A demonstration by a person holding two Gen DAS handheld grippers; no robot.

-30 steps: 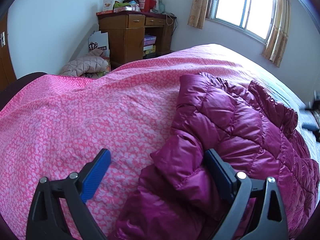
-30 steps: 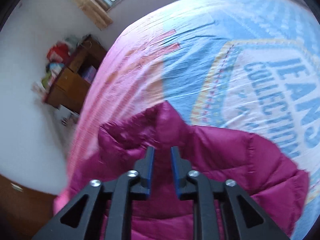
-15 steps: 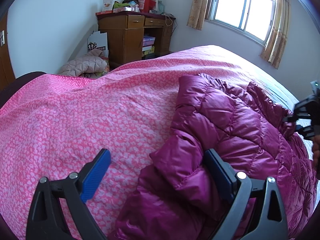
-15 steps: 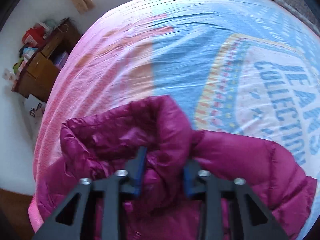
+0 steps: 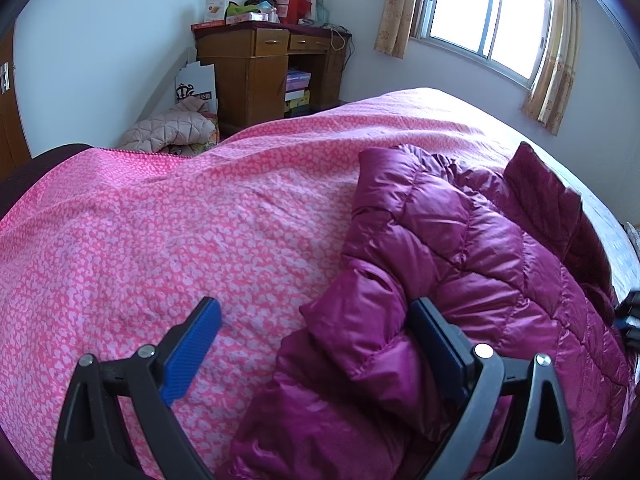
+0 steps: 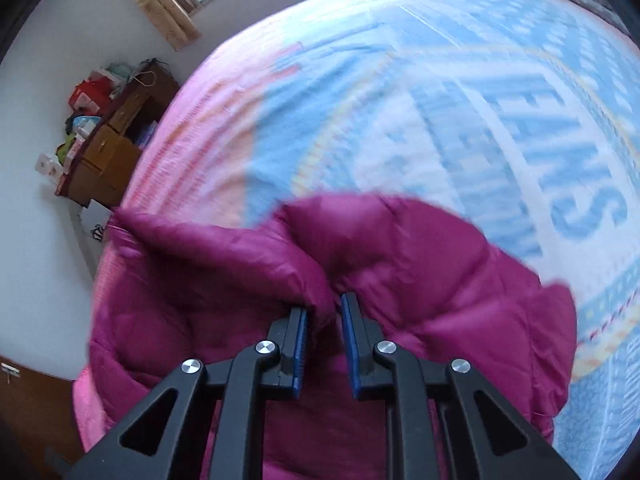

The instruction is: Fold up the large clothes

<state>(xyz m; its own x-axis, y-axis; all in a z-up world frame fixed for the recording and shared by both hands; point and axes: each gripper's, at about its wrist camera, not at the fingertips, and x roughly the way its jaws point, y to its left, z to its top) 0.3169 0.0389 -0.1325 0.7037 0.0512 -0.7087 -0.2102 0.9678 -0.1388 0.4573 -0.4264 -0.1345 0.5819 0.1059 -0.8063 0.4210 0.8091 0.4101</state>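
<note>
A magenta quilted puffer jacket (image 5: 460, 240) lies crumpled on the pink patterned bedspread (image 5: 180, 220). My left gripper (image 5: 314, 308) is open wide just above the bed, a bunched sleeve fold sitting between its blue pads, nearer the right one. In the right wrist view the jacket (image 6: 420, 260) fills the lower half. My right gripper (image 6: 324, 308) is closing, its pads pinching a fold of the collar edge. A bit of that gripper (image 5: 630, 320) shows at the right edge of the left wrist view.
A blue and white printed blanket (image 6: 440, 100) covers the bed beyond the jacket. A wooden desk (image 5: 260, 68) piled with boxes stands by the far wall, a beige quilted garment (image 5: 172, 132) on the floor beside it. A curtained window (image 5: 488, 16) is at the right.
My right gripper came down onto the jacket's collar and narrowed its jaws around a fold of it. The collar edge now stands up higher. My left gripper stayed put.
</note>
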